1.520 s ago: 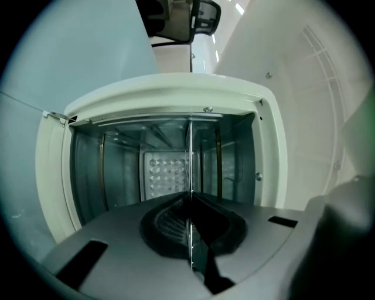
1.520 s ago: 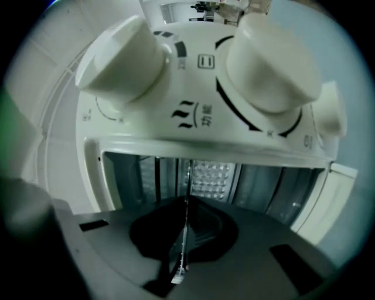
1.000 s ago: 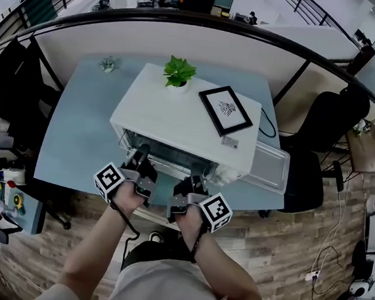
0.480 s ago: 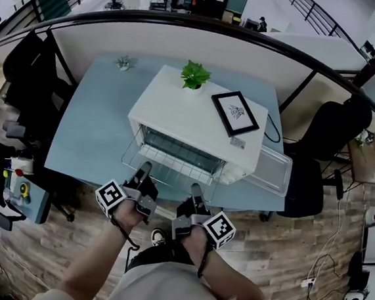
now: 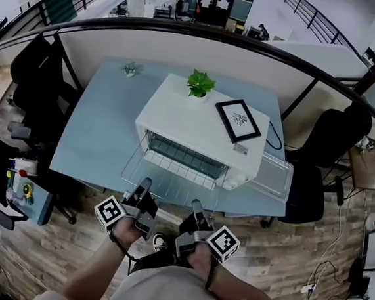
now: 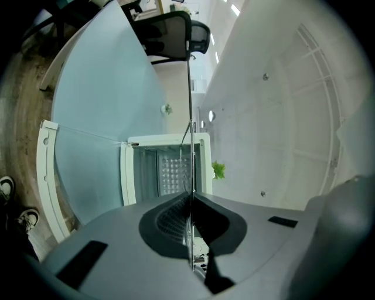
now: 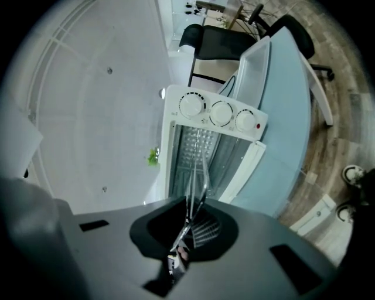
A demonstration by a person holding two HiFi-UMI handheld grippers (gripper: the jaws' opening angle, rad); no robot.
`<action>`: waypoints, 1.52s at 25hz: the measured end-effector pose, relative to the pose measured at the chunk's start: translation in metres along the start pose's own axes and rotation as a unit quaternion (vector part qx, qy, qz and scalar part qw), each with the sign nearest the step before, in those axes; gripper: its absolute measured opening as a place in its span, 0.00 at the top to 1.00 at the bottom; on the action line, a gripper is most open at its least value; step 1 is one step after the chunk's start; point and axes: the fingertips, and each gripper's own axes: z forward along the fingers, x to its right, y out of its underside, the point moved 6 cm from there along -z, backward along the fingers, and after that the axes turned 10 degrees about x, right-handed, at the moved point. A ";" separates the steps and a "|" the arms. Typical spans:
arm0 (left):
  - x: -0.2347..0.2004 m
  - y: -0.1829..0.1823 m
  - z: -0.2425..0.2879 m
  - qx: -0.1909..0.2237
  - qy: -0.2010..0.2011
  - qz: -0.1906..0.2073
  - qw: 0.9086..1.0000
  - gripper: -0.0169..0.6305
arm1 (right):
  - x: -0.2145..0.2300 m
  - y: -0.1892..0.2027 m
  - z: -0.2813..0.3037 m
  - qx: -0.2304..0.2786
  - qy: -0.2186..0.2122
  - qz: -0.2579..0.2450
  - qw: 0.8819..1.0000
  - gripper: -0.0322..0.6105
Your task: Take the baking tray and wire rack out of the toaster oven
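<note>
"Where was the thin silver wire rack (image 5: 171, 181)?"

"Drawn out level in front of the white box-shaped toaster oven (image 5: 200, 124), above its dropped glass door. Its far edge lay at the oven's open mouth and its near edge was at the grippers. The left gripper (image 5: 143, 186) was clamped tight on the near edge at the left, and the right gripper (image 5: 197, 206) was pinched on it at the right."

"Did their own cameras agree?"

"Yes. Each showed the jaws closed on the wire, which was seen edge-on."

"And the pale rectangular baking tray (image 5: 274, 177)?"

"On the light blue table (image 5: 104, 125), just beside the oven's right end. A small green potted plant (image 5: 200, 84) and a black-framed picture (image 5: 238, 120) sat on the oven's top."
</note>
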 end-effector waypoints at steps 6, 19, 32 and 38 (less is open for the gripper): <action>0.002 0.009 -0.012 -0.001 0.000 -0.007 1.000 0.96 | -0.001 -0.007 -0.006 -0.025 -0.001 -0.013 1.000 0.93; 0.002 0.015 -0.068 -0.001 -0.005 0.001 1.000 0.97 | 0.003 0.006 -0.045 -0.086 0.043 -0.011 0.995 0.94; 0.006 -0.029 -0.132 0.099 -0.013 0.001 0.995 0.96 | -0.008 0.060 -0.024 -0.205 0.030 -0.027 0.978 0.94; 0.009 -0.054 -0.168 0.167 -0.017 0.004 0.986 0.96 | -0.018 0.100 -0.007 -0.277 0.010 -0.032 0.960 0.94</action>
